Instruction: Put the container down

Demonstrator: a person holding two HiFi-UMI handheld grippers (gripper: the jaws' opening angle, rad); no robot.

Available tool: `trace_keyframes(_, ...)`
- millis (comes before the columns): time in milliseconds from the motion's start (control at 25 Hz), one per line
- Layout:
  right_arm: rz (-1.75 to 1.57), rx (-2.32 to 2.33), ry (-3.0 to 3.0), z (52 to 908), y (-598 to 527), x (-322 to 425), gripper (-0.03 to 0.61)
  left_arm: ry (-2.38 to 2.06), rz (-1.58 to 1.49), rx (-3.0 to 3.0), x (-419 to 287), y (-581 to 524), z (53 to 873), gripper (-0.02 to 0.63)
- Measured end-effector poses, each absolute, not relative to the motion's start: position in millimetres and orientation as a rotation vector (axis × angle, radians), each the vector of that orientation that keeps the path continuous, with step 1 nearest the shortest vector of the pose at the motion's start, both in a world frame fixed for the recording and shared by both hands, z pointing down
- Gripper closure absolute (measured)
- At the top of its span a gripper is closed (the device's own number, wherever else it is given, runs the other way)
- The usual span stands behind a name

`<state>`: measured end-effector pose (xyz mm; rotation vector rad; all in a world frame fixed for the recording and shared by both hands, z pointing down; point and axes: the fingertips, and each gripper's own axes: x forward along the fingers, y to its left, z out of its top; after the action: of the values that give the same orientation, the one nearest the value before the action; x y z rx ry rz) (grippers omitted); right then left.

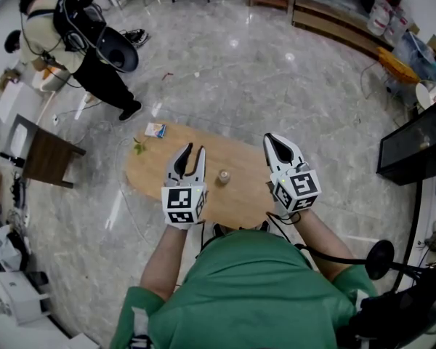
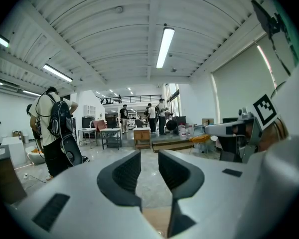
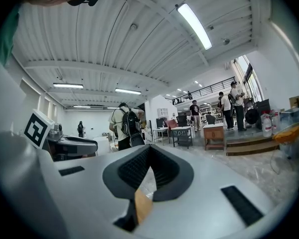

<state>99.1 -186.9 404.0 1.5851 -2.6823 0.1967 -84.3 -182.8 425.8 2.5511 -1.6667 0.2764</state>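
Container (image 1: pixel 223 176) looks set on the table (image 1: pixel 152 173). Your left gripper (image 1: pixel 192 150) is barely apart, your right gripper (image 1: pixel 275 138) closed, both empty. Keep clear of it.

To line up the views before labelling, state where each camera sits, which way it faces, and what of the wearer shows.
Head view: on the person's head, facing steeply down at the oval light-wood table and small beige container; green-shirted torso, forearms, left gripper, right gripper show.
Left gripper view: rides the left gripper, facing out along its parted fingers into the hall.
Right gripper view: rides the right gripper, facing out along its closed fingers.
Shared: both gripper views show the person wearing a black backpack.
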Motion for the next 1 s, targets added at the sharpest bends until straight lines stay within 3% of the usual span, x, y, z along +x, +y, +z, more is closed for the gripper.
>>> trace_keyframes(1000,0.181,1.590,-2.701,403.8,-191.5,107.7,0.557,-1.680,0.273,2.553,-76.2,-187.8,427.2,0.494)
